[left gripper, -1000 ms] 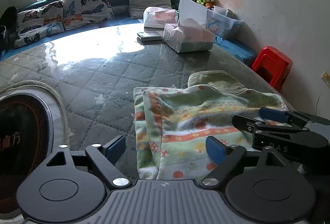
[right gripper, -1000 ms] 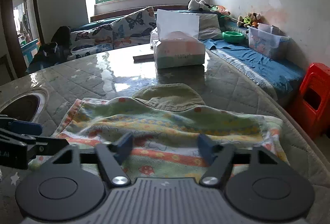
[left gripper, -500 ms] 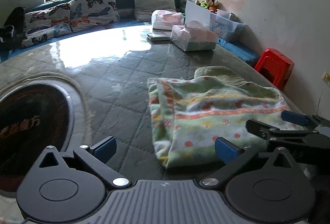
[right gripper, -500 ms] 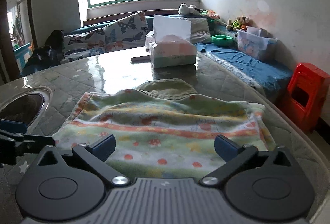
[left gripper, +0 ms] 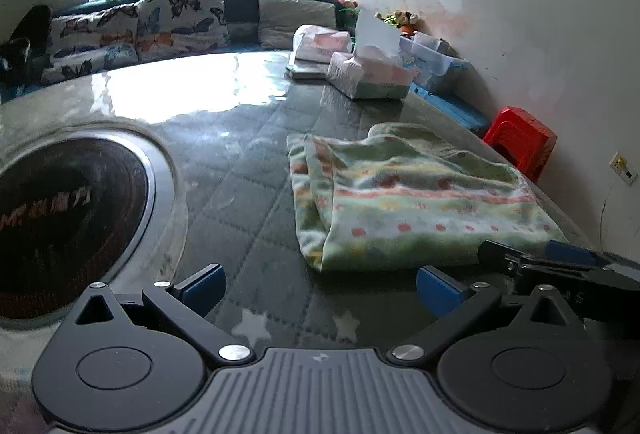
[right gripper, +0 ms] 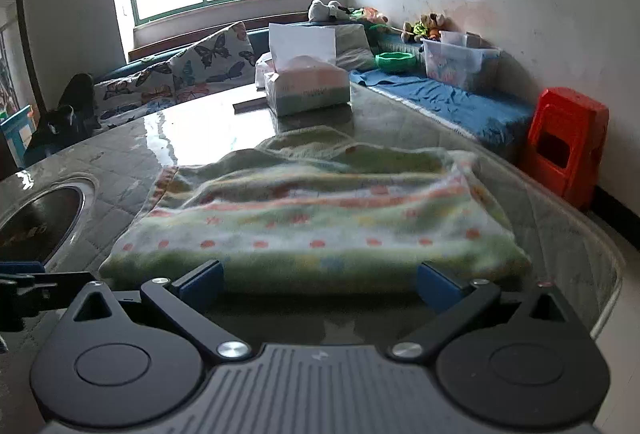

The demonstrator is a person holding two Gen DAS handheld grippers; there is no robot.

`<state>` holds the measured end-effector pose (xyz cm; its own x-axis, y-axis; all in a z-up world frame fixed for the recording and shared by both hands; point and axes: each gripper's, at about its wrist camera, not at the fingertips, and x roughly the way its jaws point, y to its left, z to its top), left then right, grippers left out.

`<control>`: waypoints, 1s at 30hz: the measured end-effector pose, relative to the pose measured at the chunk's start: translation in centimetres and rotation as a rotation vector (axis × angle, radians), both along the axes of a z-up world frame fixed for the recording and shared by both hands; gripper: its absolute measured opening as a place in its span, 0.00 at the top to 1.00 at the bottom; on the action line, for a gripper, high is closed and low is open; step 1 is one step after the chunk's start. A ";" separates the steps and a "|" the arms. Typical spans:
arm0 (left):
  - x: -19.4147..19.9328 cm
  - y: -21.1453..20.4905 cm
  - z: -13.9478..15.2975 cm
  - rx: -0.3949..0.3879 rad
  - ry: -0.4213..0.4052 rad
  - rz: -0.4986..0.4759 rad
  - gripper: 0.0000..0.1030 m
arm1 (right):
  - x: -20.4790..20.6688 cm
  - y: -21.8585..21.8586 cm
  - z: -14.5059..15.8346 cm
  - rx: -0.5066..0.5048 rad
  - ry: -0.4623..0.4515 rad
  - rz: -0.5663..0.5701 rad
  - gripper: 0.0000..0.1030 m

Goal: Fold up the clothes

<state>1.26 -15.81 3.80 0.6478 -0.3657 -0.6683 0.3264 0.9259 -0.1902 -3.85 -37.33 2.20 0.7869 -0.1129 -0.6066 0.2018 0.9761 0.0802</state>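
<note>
A green patterned garment (left gripper: 408,202) with orange stripes and red dots lies folded flat on the glass-topped table; it fills the middle of the right wrist view (right gripper: 316,218). My left gripper (left gripper: 318,288) is open and empty, a little short of the garment's near left corner. My right gripper (right gripper: 320,284) is open and empty, just before the garment's near edge. The right gripper's fingers (left gripper: 560,266) show at the right of the left wrist view. The left gripper's fingers (right gripper: 24,278) show at the left of the right wrist view.
A tissue box (left gripper: 370,74) (right gripper: 306,86) stands at the far side of the table. A round inset burner (left gripper: 68,222) lies left. A red stool (right gripper: 564,146) stands by the wall, right. Cushions and a plastic bin (right gripper: 456,62) line the window bench.
Both grippers have let go of the garment, opened wide and drawn back toward the near table edge. The garment now lies flat on the table.
</note>
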 end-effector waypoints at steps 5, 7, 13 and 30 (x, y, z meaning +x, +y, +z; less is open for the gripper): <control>-0.7 0.0 -0.1 0.015 0.008 0.024 0.00 | -1.2 0.4 -0.5 0.017 0.015 -0.014 0.00; -1.0 0.0 -0.1 0.011 0.016 0.031 0.00 | -1.5 0.5 -0.7 0.015 0.025 -0.021 0.00; -2.3 -1.0 0.1 0.051 0.006 0.033 0.00 | -2.1 0.5 -0.8 0.009 0.046 -0.041 0.00; -3.7 -2.7 -0.4 0.088 0.031 0.011 0.00 | -2.7 0.0 -1.2 0.026 0.069 -0.051 0.00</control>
<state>-2.40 -18.55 3.36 0.6301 -0.2977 -0.7172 0.3113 0.9430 -0.1178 -6.53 -37.37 0.96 0.7369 -0.1351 -0.6624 0.2568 0.9623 0.0895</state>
